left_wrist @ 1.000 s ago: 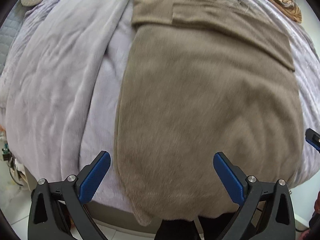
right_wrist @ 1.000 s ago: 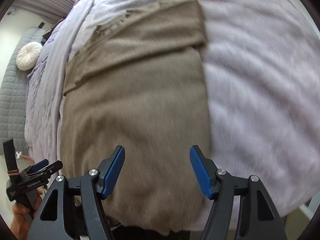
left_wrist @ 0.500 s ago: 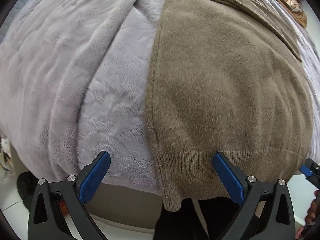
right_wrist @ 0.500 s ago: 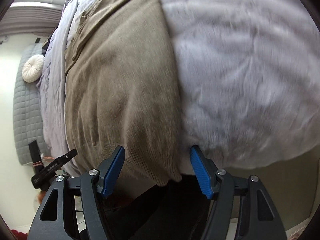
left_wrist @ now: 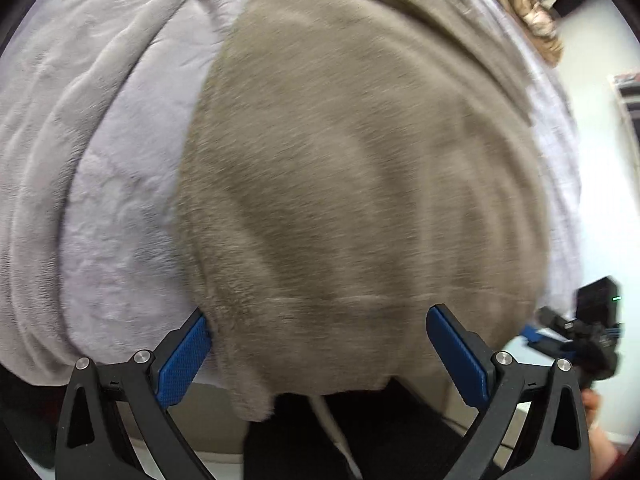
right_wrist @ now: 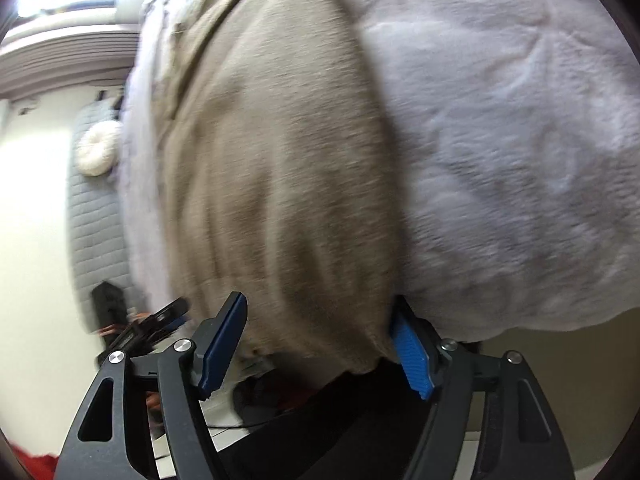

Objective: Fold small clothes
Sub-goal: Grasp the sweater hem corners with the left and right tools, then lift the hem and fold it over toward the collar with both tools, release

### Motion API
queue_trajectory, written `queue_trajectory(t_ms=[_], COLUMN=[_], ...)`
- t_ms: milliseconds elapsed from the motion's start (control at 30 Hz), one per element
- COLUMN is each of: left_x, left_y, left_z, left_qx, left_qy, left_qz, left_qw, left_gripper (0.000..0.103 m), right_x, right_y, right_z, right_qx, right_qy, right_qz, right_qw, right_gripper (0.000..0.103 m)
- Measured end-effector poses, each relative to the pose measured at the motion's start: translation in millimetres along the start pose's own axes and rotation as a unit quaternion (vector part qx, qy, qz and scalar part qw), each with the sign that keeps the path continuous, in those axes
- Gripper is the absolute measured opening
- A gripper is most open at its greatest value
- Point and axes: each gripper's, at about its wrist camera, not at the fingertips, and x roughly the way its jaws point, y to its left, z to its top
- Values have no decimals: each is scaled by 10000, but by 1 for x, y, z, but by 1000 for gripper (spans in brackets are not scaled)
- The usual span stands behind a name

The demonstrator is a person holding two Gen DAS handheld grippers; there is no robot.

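A tan knit sweater (left_wrist: 360, 180) lies flat on a lilac plush blanket (left_wrist: 100, 160), its hem hanging over the bed's near edge. My left gripper (left_wrist: 316, 344) is open, its jaws straddling the hem's left corner. My right gripper (right_wrist: 316, 340) is open too, its jaws astride the hem's right corner; the sweater (right_wrist: 280, 160) fills the gap between them. The right gripper also shows at the right edge of the left wrist view (left_wrist: 580, 336). The sleeves are folded across the sweater's far end.
The blanket (right_wrist: 500, 140) covers the bed and drops off at the near edge. A round white cushion (right_wrist: 98, 152) leans on a grey quilted headboard. A brown patterned item (left_wrist: 524, 12) lies at the far right. Dark clothing of the person is below the hem.
Both grippers have moved forward and down onto the hem; the fabric edge now sits between the jaws of each. Both stay open.
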Motion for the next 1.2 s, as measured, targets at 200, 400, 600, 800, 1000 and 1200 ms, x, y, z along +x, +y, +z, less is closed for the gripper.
queue_trajectory(t_ms=[200,400,600,800,1000,1200], left_x=[2,12,16,-16,-53,-85], left_y=[7,13,0,-6,-12,-17], left_z=[7,-2,4,13,49,111], left_qx=[-179,302,644,556,347,45], left_qy=[98,288,450,267,-156,-720], left_qz=[-85,294,275,-547,-1167,-1523], left_qw=[9998,9987,9965,9966,9924,9857], left_gripper=[103,102,18,12,12,12], right_x=[5,10,27,21,5,-6], right_y=[-5,-15,-12,16,45,83], right_z=[2,5,12,13,38,82], right_qx=[285,287,437,312,369,290], right_qy=[24,77,544,568,323,-27], right_qz=[644,468,883,1843,2695,3269], right_qw=[9975,9985,9936,9807,9617,9446], right_gripper=[75,73,29,16,16,16])
